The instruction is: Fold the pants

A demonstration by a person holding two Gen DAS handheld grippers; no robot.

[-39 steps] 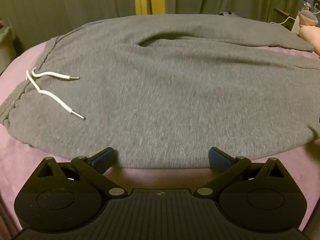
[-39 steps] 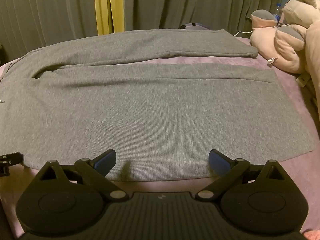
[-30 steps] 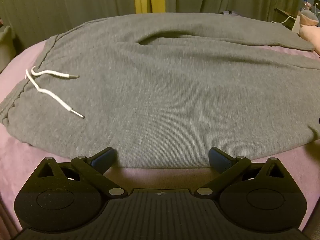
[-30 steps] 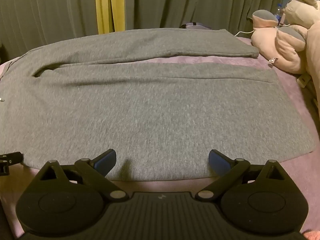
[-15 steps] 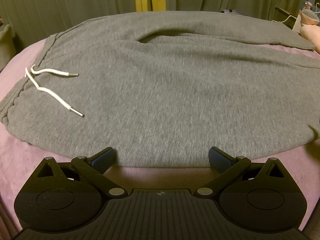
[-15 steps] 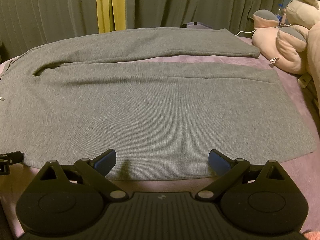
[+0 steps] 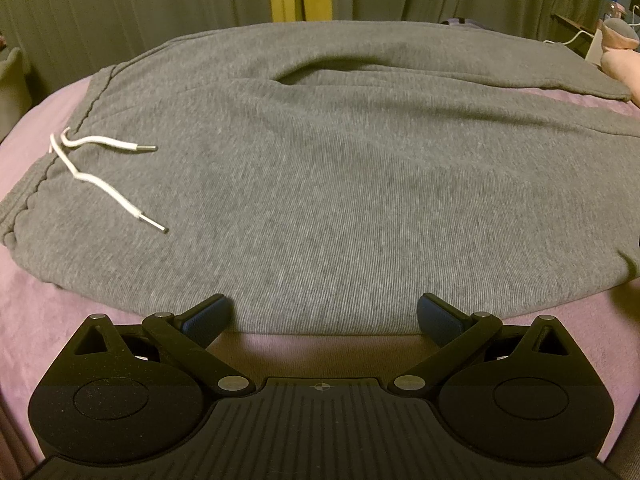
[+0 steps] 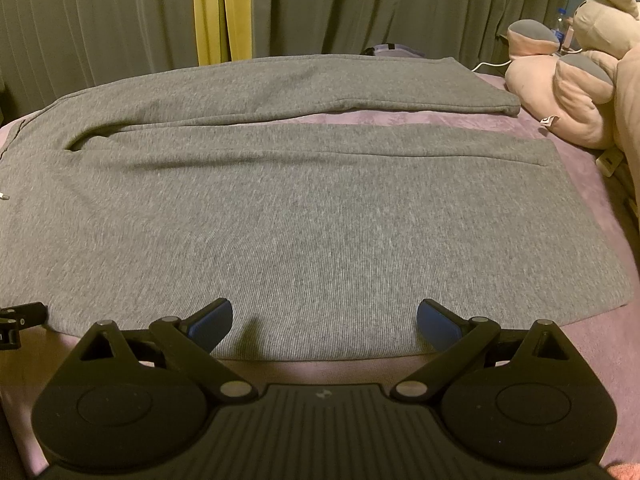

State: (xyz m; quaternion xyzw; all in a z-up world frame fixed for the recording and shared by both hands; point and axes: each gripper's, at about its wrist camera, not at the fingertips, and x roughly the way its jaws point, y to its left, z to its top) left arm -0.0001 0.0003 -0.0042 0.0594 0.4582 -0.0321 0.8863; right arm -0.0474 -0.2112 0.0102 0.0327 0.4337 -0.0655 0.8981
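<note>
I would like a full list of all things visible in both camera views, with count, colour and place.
pants: one, grey, spread flat on the bed, legs apart
drawstring: one, white, two ends lying on the pants by the waistband
bed cover: one, pinkish purple, under the pants
curtains: dark green with a yellow strip, behind the bed
plush toys: pink and beige, count unclear, right of the pants
white cable: one, behind the plush toys
left gripper: one, black with blue pads, open at the near pants edge
right gripper: one, black with blue pads, open at the near pants edge

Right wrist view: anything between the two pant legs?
Only a bare strip of purple bedcover separates the far leg from the near leg.
</note>
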